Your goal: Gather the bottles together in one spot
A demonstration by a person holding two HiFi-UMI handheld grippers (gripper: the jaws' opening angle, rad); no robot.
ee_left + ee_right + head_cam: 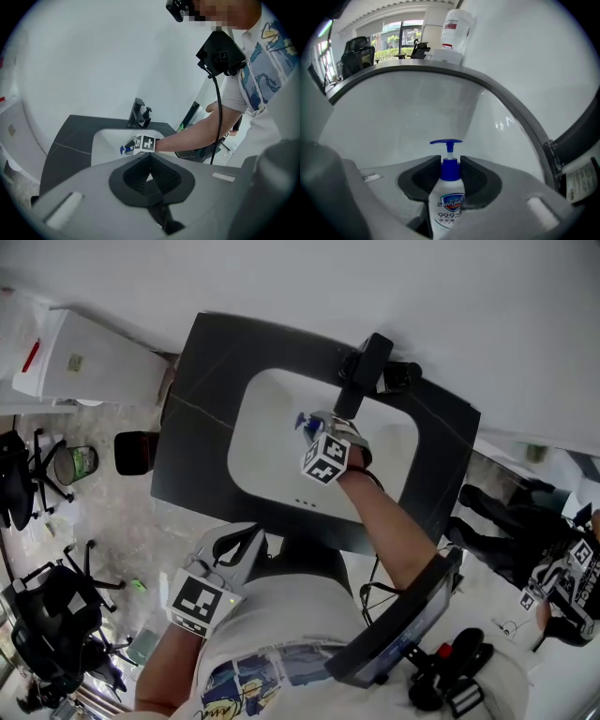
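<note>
Clamping the pump bottle (449, 201) at its neck, inside the white sink (272, 456): right gripper (450, 165). Left gripper (149, 158): jaws together, empty.

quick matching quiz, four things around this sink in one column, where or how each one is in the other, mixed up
1 pump bottle
2 left gripper
3 faucet
4 sink basin

a black, on the counter behind the basin
b white, set into the dark counter
c clamped between the right gripper jaws
d shut and empty, back from the sink

Pairs: 1-c, 2-d, 3-a, 4-b
</note>
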